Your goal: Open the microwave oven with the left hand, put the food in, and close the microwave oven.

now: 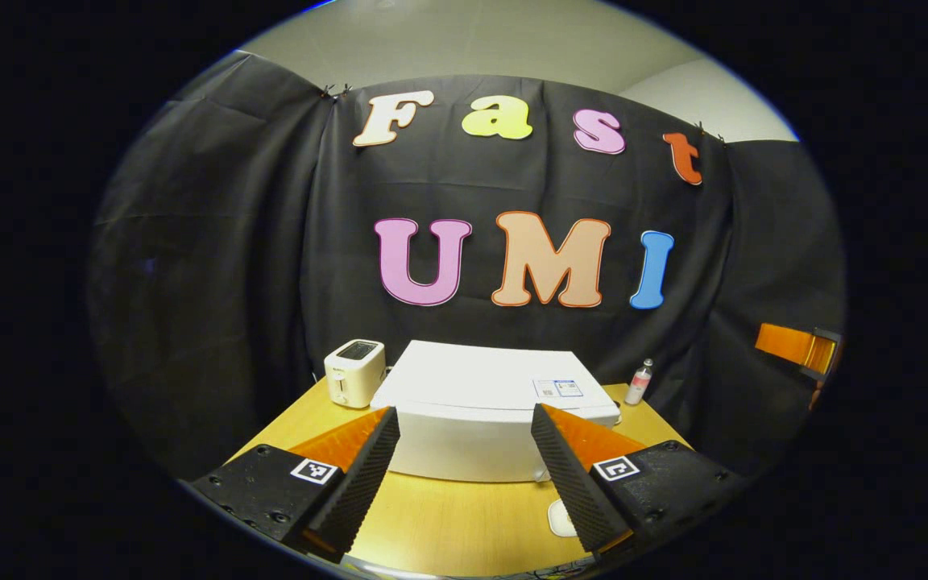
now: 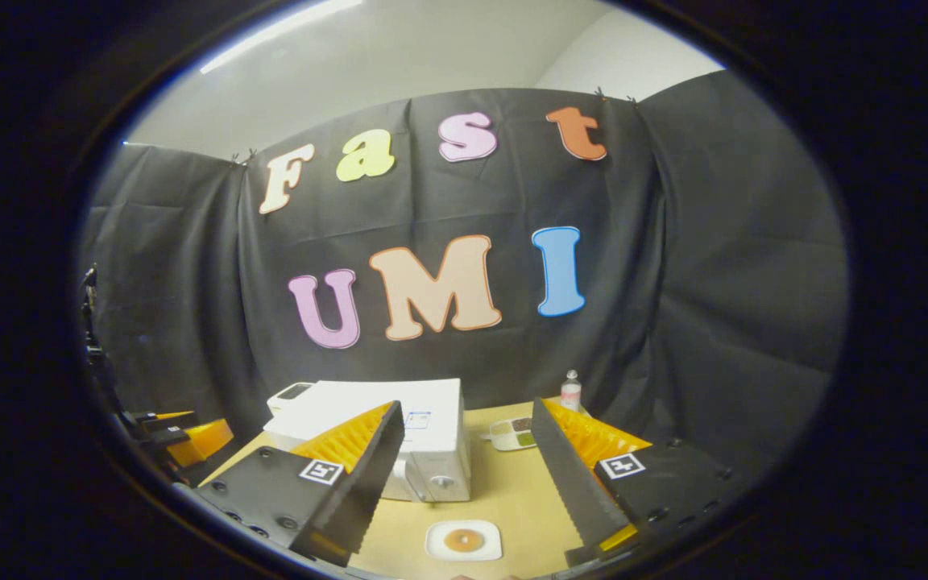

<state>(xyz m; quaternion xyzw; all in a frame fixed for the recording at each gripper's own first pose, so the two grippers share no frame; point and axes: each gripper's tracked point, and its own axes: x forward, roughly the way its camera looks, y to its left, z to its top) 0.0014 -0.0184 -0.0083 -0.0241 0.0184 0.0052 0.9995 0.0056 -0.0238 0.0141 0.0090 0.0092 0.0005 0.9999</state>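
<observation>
1. The boxy white microwave oven (image 1: 488,411) sits door shut mid-way on the light wooden surface (image 1: 448,524).
2. The food, a round brown piece on a square white plate (image 2: 464,540), lies in front of it.
3. Left tool (image 1: 464,451) and right tool (image 2: 468,467) both hang spread wide, gripping nothing.
4. A white toaster (image 1: 355,370) stands beside the oven, a small bottle (image 1: 639,382) on the other side.

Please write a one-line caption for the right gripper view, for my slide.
Open hand-held gripper above a table with a closed microwave, a plate of food, and a bottle.
</observation>
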